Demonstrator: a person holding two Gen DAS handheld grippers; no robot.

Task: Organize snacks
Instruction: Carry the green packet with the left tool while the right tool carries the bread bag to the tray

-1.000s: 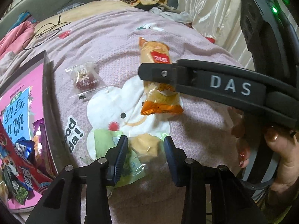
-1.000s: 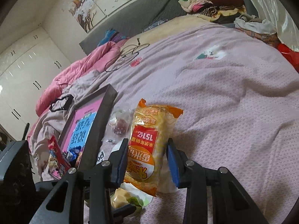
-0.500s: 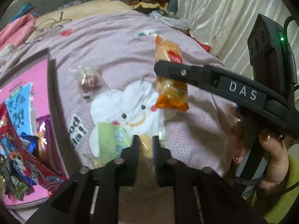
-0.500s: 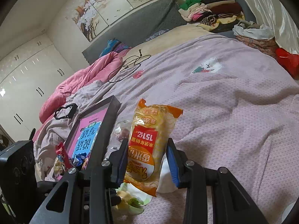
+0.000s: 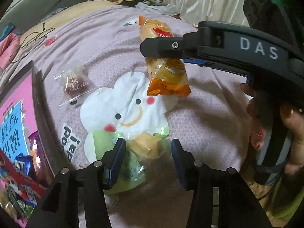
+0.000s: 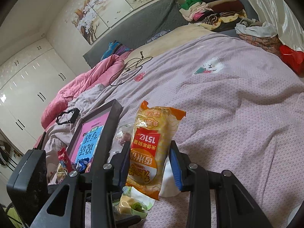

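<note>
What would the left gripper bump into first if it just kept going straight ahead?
Most likely the green snack packet lying between the open fingers of the left gripper, on the bedspread. Depth is hard to judge, so the contact point is uncertain.

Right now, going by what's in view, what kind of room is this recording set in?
Almost certainly a home bedroom: the snacks lie on a bed's mauve coverlet, with a pink duvet bunched beside it, white wardrobe doors along the wall and folded clothes stacked by the grey headboard.
</note>
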